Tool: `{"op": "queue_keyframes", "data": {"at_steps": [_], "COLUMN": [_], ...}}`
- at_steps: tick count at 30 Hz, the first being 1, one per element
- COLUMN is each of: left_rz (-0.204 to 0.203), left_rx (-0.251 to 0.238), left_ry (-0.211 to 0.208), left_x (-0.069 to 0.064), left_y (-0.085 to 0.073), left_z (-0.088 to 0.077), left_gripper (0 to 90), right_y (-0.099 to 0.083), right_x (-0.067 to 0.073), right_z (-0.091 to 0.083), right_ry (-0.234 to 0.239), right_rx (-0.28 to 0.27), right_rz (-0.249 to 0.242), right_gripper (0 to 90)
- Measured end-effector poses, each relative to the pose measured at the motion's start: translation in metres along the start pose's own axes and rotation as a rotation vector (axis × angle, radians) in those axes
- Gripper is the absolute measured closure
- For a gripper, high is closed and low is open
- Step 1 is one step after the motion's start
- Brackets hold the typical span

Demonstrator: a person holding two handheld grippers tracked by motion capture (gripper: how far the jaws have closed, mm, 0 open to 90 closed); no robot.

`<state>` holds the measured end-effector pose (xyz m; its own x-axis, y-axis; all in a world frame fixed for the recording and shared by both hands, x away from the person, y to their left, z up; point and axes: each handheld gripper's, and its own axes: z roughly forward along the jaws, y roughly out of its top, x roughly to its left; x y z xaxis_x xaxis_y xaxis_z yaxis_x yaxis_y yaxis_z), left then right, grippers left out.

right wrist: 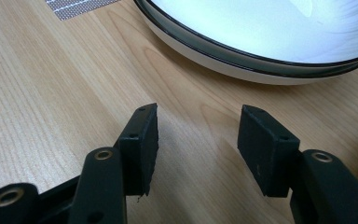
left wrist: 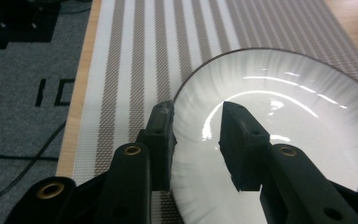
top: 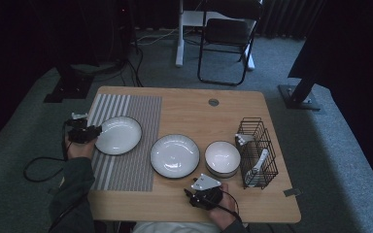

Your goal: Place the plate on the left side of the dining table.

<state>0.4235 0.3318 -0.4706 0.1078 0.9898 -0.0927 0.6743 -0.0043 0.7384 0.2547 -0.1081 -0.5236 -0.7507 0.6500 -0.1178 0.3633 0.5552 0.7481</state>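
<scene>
left gripper [left wrist: 196, 140]: jaws spread, straddling the plate [left wrist: 279, 135] rim on the striped mat [left wrist: 135, 56] | right gripper [right wrist: 198, 144]: jaws spread over bare worktop [right wrist: 51, 93], second plate [right wrist: 261, 42] lying just ahead, bowl [top: 222, 158] and wire rack [top: 257, 153] sitting beside

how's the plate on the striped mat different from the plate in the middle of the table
The plate on the striped mat lies on the striped placemat; the middle plate sits on bare wood. The left gripper straddles the mat plate's rim, one jaw outside and one over the inside, while the right gripper is open over the table, short of the middle plate. Both are round, white, shallow and dark-rimmed.
</scene>
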Motion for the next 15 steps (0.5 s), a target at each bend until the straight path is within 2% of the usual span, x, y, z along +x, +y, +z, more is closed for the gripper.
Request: {"op": "queue_keyframes", "data": {"at_steps": [7,15], "left_rz": [0.052,0.113], "left_rx": [-0.032,-0.069], "left_ry": [-0.034,-0.095], "left_x": [-0.015,-0.041], "left_y": [0.007,0.017], "left_z": [-0.011,-0.021], "left_gripper": [62.1,60.0], "right_y": [0.001,0.001], "right_x": [-0.002,-0.003], "right_z": [0.000,0.001], "right_ry": [0.012,0.029], "right_rx": [0.008,0.010], "right_rz": [-0.005,0.007], "right_gripper": [46.5,45.7]}}
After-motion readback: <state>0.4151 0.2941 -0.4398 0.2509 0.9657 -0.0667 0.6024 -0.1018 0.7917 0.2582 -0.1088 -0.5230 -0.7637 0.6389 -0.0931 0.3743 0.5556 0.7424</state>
